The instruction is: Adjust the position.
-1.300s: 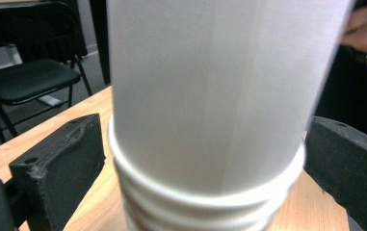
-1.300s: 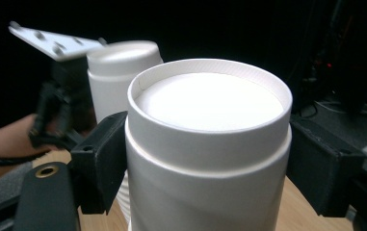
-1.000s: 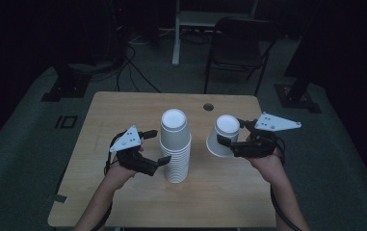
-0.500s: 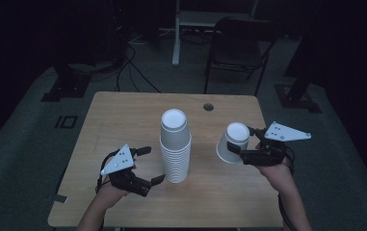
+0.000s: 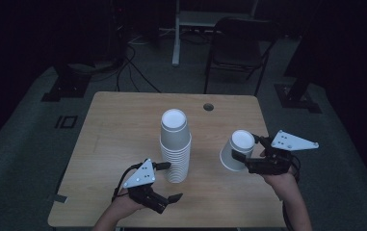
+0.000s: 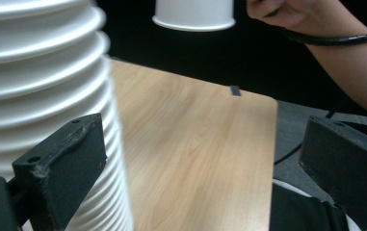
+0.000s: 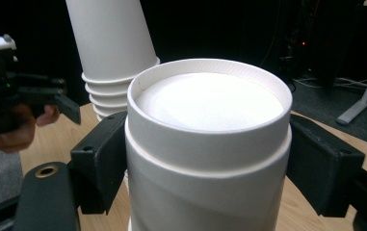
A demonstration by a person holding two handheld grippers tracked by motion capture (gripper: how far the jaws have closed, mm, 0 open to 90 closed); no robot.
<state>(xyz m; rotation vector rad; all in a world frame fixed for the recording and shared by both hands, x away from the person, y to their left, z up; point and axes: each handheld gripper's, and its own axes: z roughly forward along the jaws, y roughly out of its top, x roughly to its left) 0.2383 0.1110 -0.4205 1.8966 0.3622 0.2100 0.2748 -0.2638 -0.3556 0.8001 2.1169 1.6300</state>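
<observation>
table (image 5: 123,125) – wooden | chair (image 5: 239,45) – behind table | cables (image 5: 133,62) – floor

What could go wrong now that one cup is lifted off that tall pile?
The stack of cups is tall and narrow, and the left hand-held gripper sits open right beside its base, so a small nudge could tip it. The single cup is held upside down and tilted, above the table, in the right hand-held gripper; a loose grip might drop it, and a harder squeeze might crush its thin wall.

Dim lab or studio: cables (image 5: 133,62) trailing and folding chair (image 5: 239,43) standing beyond wooden table (image 5: 123,125), stand bases flanking it.
</observation>
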